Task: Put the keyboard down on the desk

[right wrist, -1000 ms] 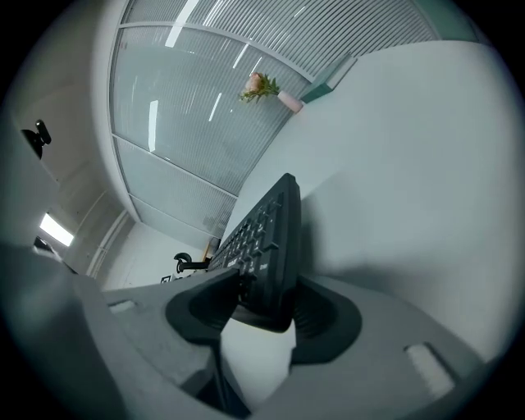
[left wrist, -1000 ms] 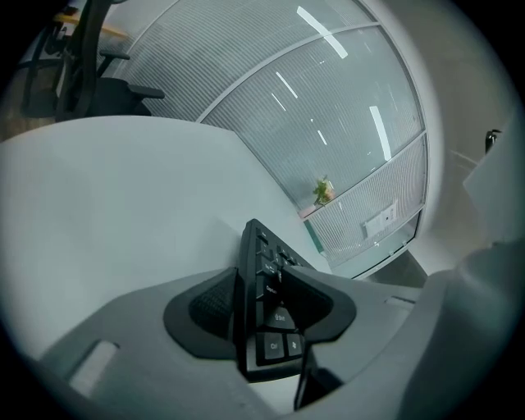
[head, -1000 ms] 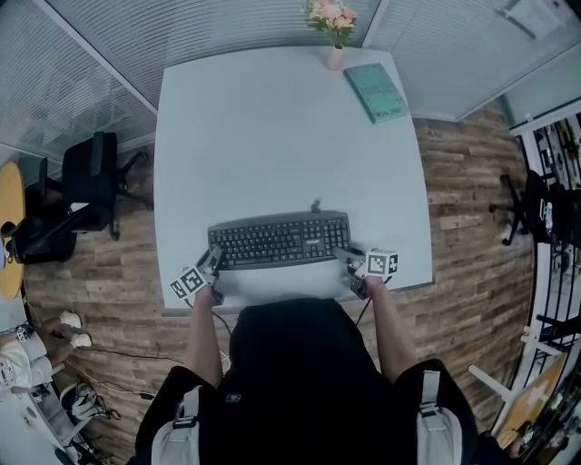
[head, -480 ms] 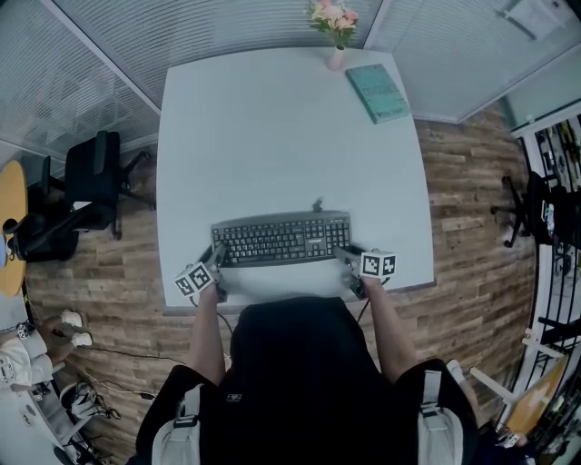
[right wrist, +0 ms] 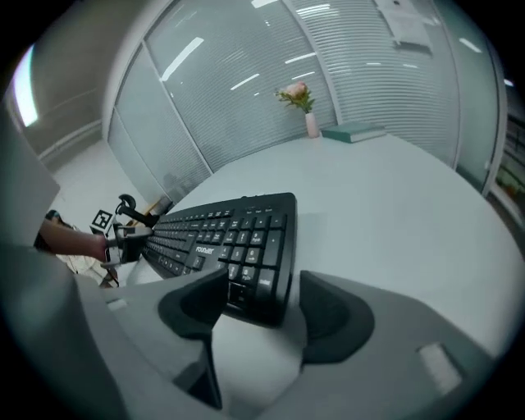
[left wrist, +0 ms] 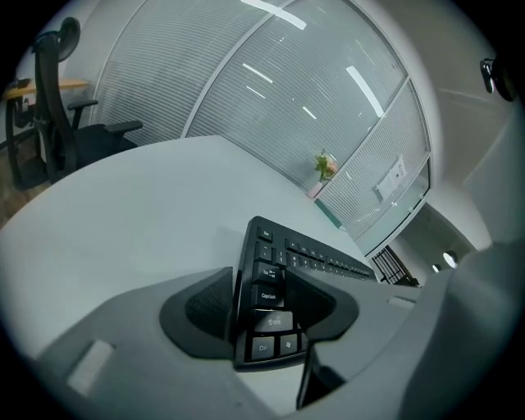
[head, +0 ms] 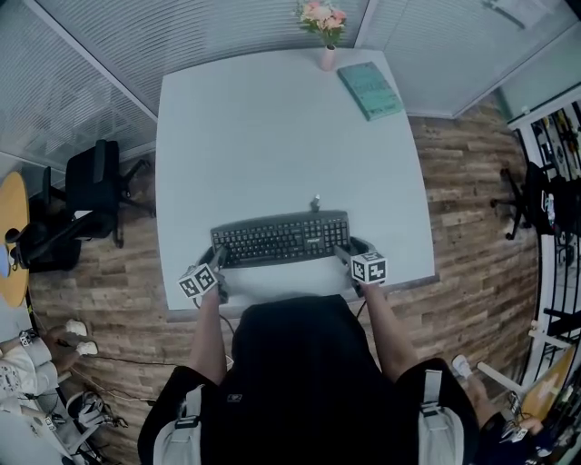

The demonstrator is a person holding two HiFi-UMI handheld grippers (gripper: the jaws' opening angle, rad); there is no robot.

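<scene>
A black keyboard [head: 280,240] lies flat along the near edge of the white desk [head: 272,127]. My left gripper [head: 218,262] is at its left end, and in the left gripper view the jaws [left wrist: 262,308] are shut on the end with the Ctrl and Shift keys [left wrist: 271,275]. My right gripper [head: 345,257] is at the keyboard's right end. In the right gripper view its jaws [right wrist: 262,308] stand open on either side of the number-pad corner [right wrist: 250,271], with a thin gap at the right pad [right wrist: 336,316].
A pink flower vase [head: 324,25] and a teal book [head: 370,89] sit at the desk's far edge. A black office chair [head: 91,186] stands on the wood floor to the left. The keyboard's cable stub [head: 315,200] pokes out behind it.
The keyboard has gone from tilted on edge to lying flat on the desk. The right gripper has rolled level and its jaws have widened off the keyboard. The left still grips.
</scene>
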